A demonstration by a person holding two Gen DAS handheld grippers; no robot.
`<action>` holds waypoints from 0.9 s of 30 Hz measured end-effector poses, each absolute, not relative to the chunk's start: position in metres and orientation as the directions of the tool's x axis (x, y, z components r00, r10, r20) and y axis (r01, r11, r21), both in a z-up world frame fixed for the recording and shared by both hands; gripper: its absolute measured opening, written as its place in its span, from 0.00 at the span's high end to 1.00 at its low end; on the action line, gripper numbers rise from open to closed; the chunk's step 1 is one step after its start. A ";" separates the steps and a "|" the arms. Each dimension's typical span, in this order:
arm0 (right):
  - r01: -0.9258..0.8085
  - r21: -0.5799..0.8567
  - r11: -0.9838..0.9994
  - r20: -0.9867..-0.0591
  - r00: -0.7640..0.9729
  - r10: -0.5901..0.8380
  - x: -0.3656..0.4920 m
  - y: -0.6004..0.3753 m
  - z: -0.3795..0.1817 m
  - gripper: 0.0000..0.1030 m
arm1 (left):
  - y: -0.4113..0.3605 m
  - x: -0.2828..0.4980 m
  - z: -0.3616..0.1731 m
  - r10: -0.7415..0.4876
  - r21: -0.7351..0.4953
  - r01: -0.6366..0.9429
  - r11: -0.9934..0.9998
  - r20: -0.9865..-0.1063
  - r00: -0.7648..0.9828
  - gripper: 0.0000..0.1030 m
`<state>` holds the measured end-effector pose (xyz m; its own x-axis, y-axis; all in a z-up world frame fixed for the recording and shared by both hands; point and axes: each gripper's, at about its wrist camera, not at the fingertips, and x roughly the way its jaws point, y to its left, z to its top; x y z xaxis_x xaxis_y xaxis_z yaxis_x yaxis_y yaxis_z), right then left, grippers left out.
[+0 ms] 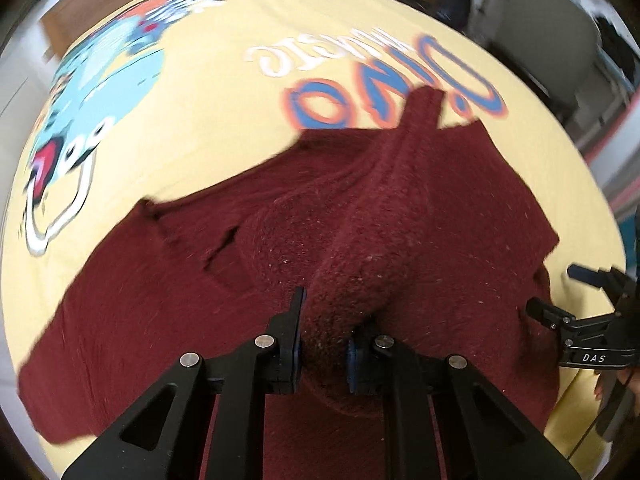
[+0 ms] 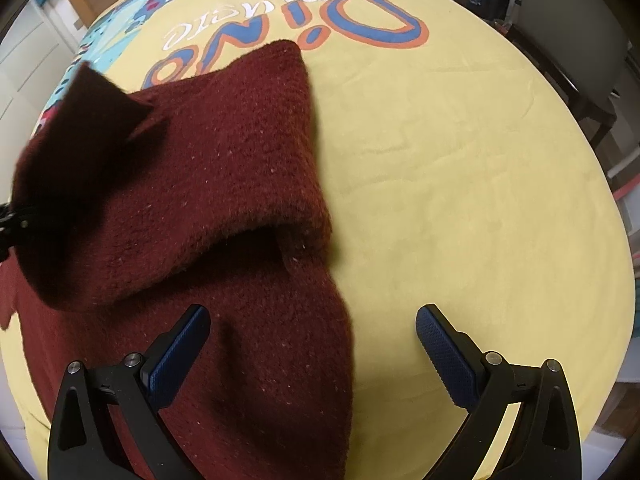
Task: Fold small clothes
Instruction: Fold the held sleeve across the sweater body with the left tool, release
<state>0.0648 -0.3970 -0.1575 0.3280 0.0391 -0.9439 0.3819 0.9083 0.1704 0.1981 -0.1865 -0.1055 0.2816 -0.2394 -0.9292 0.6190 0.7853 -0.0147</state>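
Note:
A dark red knitted garment (image 1: 400, 216) lies on a yellow printed cloth (image 1: 208, 120). My left gripper (image 1: 324, 340) is shut on a raised fold of the garment and holds it up as a ridge. In the right wrist view the garment (image 2: 208, 184) lies partly folded over itself, and a lifted flap (image 2: 96, 96) hangs at the left. My right gripper (image 2: 312, 344) is open and empty just above the garment's near right edge. It also shows at the right edge of the left wrist view (image 1: 560, 292).
The yellow cloth (image 2: 460, 184) carries a blue-and-orange "Dino" print (image 2: 360, 20) and a cartoon dinosaur (image 1: 100, 92). A wooden board (image 2: 92, 0) stands at the far left and dark furniture (image 2: 572, 40) at the far right, beyond the cloth's edge.

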 end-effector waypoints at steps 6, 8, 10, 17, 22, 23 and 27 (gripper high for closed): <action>0.374 0.173 0.911 -0.941 0.336 0.041 0.071 -0.392 -0.153 0.00 | -0.142 0.205 -0.109 -0.264 -0.085 0.485 0.871 -0.912 0.315 0.87; 0.371 0.174 0.912 -0.940 0.337 0.043 0.071 -0.389 -0.153 0.00 | -0.129 0.202 -0.112 -0.268 -0.110 0.446 0.888 -0.912 0.310 0.87; 0.366 0.174 0.914 -0.940 0.337 0.044 0.072 -0.387 -0.152 0.00 | -0.120 0.199 -0.118 -0.269 -0.130 0.413 0.902 -0.915 0.300 0.87; 0.362 0.172 0.916 -0.942 0.333 0.046 0.076 -0.384 -0.154 0.00 | -0.097 0.173 -0.120 -0.269 -0.174 0.345 0.922 -0.930 0.250 0.86; 0.365 0.168 0.916 -0.942 0.333 0.040 0.081 -0.384 -0.154 0.00 | -0.090 0.171 -0.122 -0.264 -0.184 0.319 0.930 -0.938 0.226 0.83; 0.365 0.169 0.916 -0.941 0.335 0.040 0.081 -0.383 -0.153 0.00 | -0.087 0.169 -0.122 -0.264 -0.188 0.313 0.931 -0.939 0.222 0.83; 0.360 0.167 0.918 -0.941 0.336 0.039 0.081 -0.383 -0.152 0.00 | -0.081 0.167 -0.122 -0.252 -0.182 0.301 0.936 -0.944 0.214 0.75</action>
